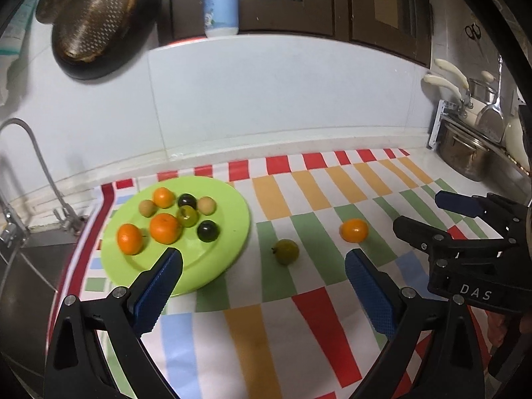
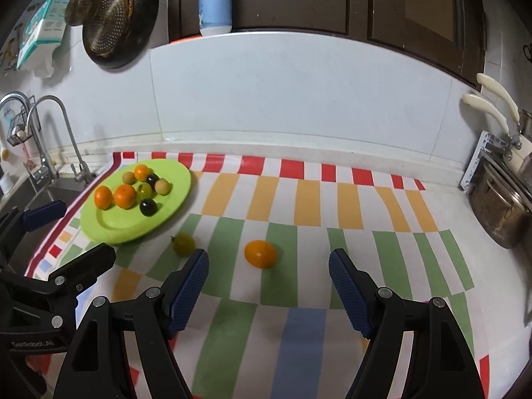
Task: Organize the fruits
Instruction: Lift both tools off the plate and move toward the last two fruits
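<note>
Fruits sit in two groups on the surface (image 2: pixel 449 206), which is covered by a checked cloth (image 2: pixel 299 332) of red, orange, green and blue blocks. Toward the cloth's far left corner, close to the sink edge, lies a lime-green plate (image 1: pixel 229 232) carrying most of them: three oranges (image 1: pixel 165 228), two dark plums (image 1: pixel 207 231), two pale tan round fruits (image 1: pixel 206 205) and one yellow-green fruit (image 1: pixel 188 216), bunched together on the half of the plate nearer the left edge. Two pieces lie loose on the cloth, off the plate and apart from each other: a single orange (image 2: pixel 261 254) near the middle of the surface and a green fruit with a short stem (image 2: pixel 183 244) between that orange and the plate, near the plate's rim but not touching it.

Left hand-held gripper (image 1: pixel 262 266) hangs above the cloth with its blue-padded jaws spread wide and nothing between them; its left finger (image 1: pixel 159 289) overlaps the plate's near rim in the left wrist view (whether it touches cannot be told). Right hand-held gripper (image 2: pixel 268 276) is likewise spread wide and empty, the loose orange lying just ahead of the gap between its fingers, closer to the left one.

At the surface's right edge stands a steel pot (image 2: pixel 498 212).
</note>
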`<state>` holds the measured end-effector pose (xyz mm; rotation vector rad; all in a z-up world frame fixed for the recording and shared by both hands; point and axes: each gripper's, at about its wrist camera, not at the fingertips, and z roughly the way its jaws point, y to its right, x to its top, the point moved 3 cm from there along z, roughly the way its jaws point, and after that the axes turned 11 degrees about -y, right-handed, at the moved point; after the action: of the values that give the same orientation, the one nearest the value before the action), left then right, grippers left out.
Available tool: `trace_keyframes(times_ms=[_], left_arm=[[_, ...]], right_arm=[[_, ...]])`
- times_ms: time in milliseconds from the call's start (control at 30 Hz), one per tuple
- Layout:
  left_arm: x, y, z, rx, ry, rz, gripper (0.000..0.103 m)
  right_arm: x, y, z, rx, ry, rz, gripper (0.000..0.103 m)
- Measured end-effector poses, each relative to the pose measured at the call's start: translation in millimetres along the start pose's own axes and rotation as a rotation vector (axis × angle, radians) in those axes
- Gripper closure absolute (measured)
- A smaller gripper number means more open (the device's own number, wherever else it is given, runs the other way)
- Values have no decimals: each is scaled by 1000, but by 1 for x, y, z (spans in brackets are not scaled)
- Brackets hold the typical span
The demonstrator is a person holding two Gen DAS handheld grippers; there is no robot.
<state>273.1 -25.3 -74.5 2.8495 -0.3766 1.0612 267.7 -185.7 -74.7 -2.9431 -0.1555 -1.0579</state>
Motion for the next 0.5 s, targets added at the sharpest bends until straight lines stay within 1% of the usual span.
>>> trace_keyframes(times_ms=[100, 167, 233, 433, 500], left_arm=[[1, 2, 16, -20, -27, 5, 7], [1, 3, 27, -35, -51, 3, 12], [0, 4, 35, -46, -66, 3, 14], [3, 9, 59, -79, -108, 27, 30], [2, 12, 66, -109, -119, 37, 35]], right_arm=[[0, 3, 9, -2, -10, -4, 28], [0, 5, 16, 0, -22, -5, 28], [1, 7, 24, 4, -34, -6, 28], [1, 7, 49, 13, -78, -24, 29], [1, 7, 55, 16, -89, -30, 33]])
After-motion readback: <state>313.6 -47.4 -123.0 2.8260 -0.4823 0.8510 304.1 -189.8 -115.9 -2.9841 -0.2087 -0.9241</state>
